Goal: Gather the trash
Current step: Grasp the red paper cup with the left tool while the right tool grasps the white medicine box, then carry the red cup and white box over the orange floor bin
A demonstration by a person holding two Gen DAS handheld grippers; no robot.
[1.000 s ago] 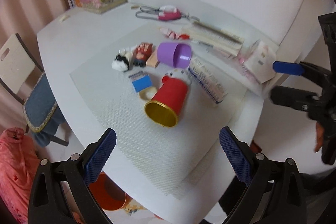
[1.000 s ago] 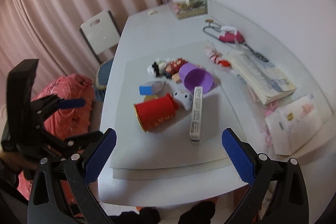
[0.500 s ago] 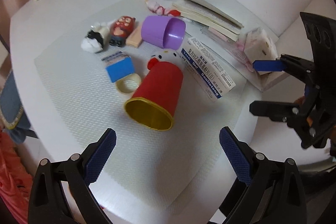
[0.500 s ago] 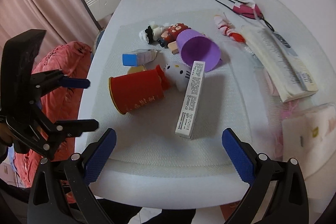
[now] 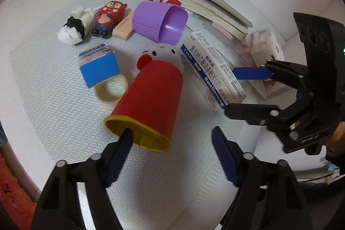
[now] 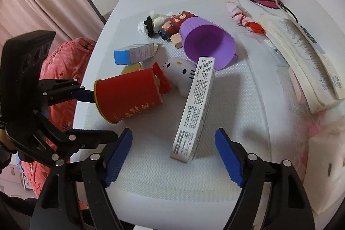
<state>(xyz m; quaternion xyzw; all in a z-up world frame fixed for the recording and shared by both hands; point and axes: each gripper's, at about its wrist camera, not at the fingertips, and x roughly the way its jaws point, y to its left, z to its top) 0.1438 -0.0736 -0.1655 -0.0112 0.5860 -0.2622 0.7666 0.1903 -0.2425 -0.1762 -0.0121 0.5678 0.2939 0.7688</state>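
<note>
Red paper cup (image 5: 151, 100) is seen lying on its side on the white textured mat (image 5: 54, 122), gold rim turned toward the left gripper (image 5: 172, 139). One blue pad (image 5: 120, 150) sits at the cup's mouth; the jaws are spread, nothing clamped. A long medicine box (image 6: 194, 109) lies just beside the cup (far end near a purple cup (image 6: 207, 42)). The right gripper (image 6: 173, 148) is held over the box's near end, jaws apart.

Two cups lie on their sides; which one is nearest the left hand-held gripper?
The red cup with the yellow rim; one finger is at its mouth. The purple cup lies farther back.
</note>
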